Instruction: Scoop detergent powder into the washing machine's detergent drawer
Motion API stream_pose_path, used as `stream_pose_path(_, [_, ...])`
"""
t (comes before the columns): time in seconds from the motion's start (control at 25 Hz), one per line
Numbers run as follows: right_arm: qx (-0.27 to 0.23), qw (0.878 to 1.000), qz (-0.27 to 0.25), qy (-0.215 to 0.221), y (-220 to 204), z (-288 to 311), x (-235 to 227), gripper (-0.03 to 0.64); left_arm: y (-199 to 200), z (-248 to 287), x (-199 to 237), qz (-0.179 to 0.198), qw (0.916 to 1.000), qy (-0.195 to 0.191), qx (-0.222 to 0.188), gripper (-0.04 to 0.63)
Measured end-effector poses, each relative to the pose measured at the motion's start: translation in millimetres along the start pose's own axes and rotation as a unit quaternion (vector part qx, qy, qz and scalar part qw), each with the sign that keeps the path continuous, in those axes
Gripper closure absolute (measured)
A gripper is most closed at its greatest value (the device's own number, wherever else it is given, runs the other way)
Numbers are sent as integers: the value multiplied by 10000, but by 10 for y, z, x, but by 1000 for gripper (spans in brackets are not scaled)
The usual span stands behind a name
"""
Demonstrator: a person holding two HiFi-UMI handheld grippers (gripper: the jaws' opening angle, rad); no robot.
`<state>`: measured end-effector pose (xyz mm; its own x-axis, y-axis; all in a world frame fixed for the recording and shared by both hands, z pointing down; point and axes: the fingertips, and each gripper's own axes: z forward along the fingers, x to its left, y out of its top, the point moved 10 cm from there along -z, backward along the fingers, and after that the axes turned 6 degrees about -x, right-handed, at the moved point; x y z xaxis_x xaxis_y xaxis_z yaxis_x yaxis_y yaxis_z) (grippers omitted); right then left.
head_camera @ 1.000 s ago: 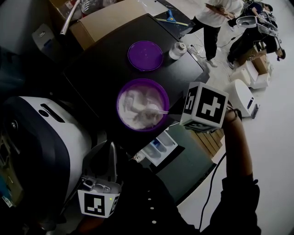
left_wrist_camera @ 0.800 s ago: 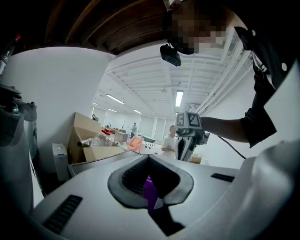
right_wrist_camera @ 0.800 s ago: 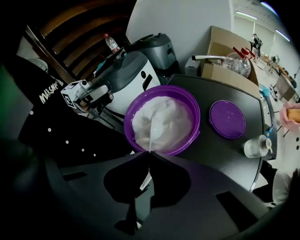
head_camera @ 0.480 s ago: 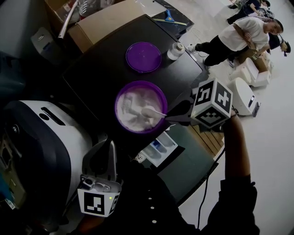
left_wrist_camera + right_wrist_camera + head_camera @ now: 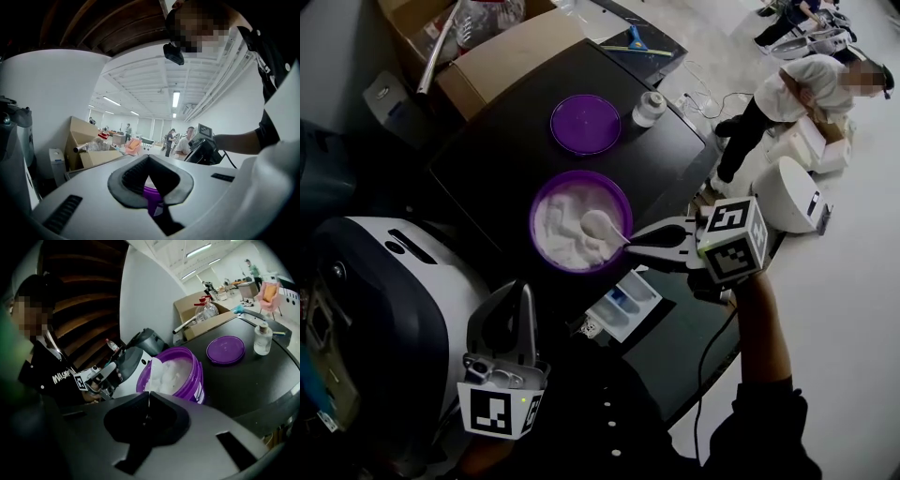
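At the lower left of the head view, the left gripper is held low beside the white washing machine, its jaws pointing toward the top of the frame. The hand behind its marker cube is hidden. Its own view shows the left gripper with pads pressed together at the tips and nothing between them.

Centre frame, an open purple tub of white detergent powder stands on the black tabletop. Its purple lid lies apart toward the top, beside a small bottle. A white scoop has its bowl over the powder, inside the tub's right rim. The detergent drawer stands pulled open just below the tub.

To the right, the right gripper lies level, pointing left and clenched on the scoop handle; the right gripper view confirms the right gripper closed on the thin white handle. The forearm rises straight from the lower right
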<state>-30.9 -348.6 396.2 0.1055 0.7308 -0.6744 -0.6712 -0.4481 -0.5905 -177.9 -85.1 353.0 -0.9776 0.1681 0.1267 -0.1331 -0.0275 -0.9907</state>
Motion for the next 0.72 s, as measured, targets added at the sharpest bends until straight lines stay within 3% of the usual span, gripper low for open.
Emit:
stream_pose_path(0.16, [-1053,9930,534,34,-154,-67,90,584,59,-2,-17,16,10000,21,-38,588])
stream_pose_path(0.4, [-2423,9634,1131,-202,-444,-157,299,584,181,17,-39,131,9996,-91,-222,588])
stream_pose_path(0.52, [-2862,9484,1351,-219,-588,-201,453,584,243,15,-65,135,9994,-124,-281,588])
stream_pose_path(0.72, [-3241,9349,1400,-351,-763,-327,686,584,324,5,-151,189,9988,-247,-387,588])
